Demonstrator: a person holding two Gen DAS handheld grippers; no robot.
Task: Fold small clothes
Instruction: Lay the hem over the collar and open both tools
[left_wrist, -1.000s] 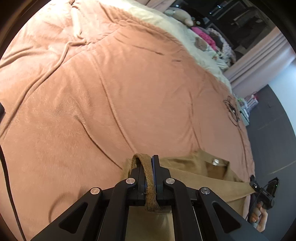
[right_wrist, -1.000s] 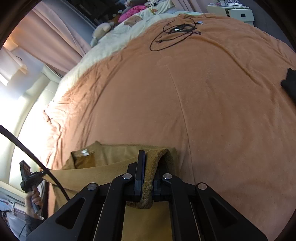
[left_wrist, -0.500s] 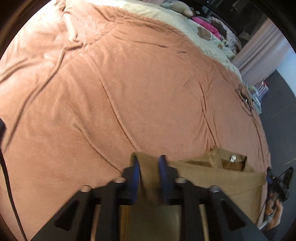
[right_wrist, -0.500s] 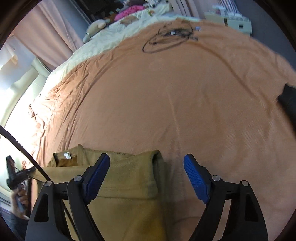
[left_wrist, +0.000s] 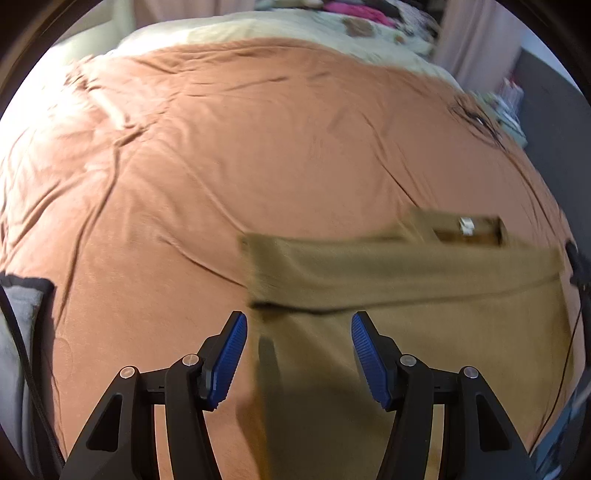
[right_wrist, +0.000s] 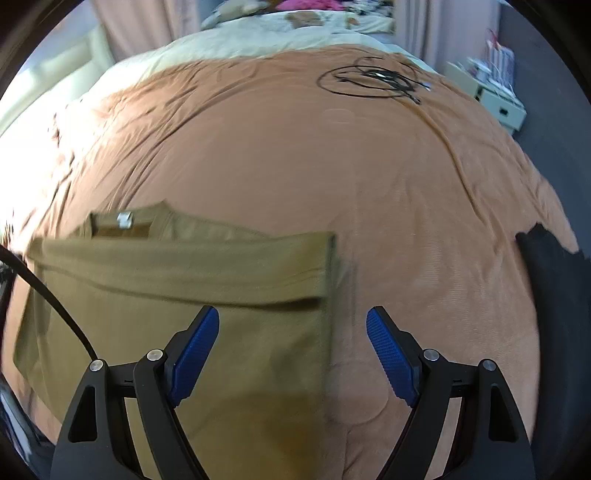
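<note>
Left gripper (left_wrist: 298, 349) just opened, released; right gripper (right_wrist: 293, 347) released, both above folded tan shirt (right_wrist: 177, 295). Folded edge lies flat; orange blanket (right_wrist: 406, 206) bare beyond.

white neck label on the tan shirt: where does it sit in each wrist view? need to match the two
Left wrist: the white neck label is right of centre, inside the collar at the far edge of the tan shirt.
Right wrist: the label is left of centre, again in the collar at the shirt's far edge.
Shared landmark: the coiled black cable on the orange blanket, far right in both.
</note>
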